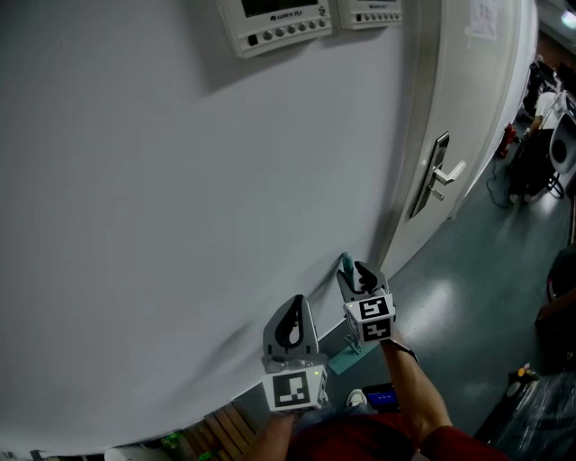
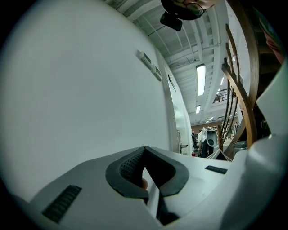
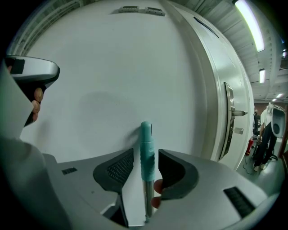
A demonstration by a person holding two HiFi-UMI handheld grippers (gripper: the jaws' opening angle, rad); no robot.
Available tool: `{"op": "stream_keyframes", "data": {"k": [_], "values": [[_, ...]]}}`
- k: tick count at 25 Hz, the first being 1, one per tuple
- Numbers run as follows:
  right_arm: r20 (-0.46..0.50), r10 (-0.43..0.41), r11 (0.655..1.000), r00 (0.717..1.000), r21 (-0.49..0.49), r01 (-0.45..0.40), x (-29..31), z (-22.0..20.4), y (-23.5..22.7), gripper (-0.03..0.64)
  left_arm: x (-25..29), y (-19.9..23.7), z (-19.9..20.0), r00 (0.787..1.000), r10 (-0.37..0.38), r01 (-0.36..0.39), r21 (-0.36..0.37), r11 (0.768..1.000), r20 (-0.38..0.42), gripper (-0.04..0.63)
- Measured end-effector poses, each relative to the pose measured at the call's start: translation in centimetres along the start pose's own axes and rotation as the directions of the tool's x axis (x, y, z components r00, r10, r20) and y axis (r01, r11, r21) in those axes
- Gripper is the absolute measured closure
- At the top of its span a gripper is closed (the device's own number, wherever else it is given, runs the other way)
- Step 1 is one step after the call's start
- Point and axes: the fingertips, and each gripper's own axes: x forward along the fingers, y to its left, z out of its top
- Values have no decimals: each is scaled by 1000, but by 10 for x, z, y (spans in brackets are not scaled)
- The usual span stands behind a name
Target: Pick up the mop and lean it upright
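Two hand-held grippers hover before a plain white wall [image 1: 162, 180]. The mop with a teal plastic grip over a silver metal pole [image 3: 146, 148] stands upright, its teal tip [image 1: 346, 264] resting against the wall close to the wall's right edge, beside the frame of a white door with a silver lever handle [image 1: 438, 176]. Lower down, a flat teal piece [image 1: 349, 359] shows near the foot of the wall above the grey floor [image 1: 468, 297]; it cannot be made out clearly.

The right gripper [image 3: 145, 155] has its jaws spread wide, one on each side of the teal grip, with a gap left on both sides, so the pads do not press it. The left gripper [image 2: 144, 150] is just beside it, to its left, level, with its jaw tips brought together and nothing held. Two white control panels [image 1: 274, 22] hang at the wall's upper edge.
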Motion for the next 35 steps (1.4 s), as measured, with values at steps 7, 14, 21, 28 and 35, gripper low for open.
{"op": "stream_keyframes", "data": {"k": [7,14,21,28,35], "values": [[12,-37,999,999,-18,37,2,3,-4,503,1,1,-1,1000,-1,1,-16,1000,0,581],[-3,-33,999,999,-1,33,2,3,0,508,5,1,4,1000,-11,12,-25,1000,18,581],[6,-61,998,998,-23,61,-7,6,1,509,-2,9,3,1000,13,-13,-9,1000,-1,581],[7,-56,998,998,-18,56,-19,3,2,509,7,8,-3,1000,9,-9,-19,1000,-5,581],[59,-54,999,997,7,54,-59,-2,8,509,8,-1,-6,1000,-8,8,-19,1000,-6,581]]}}
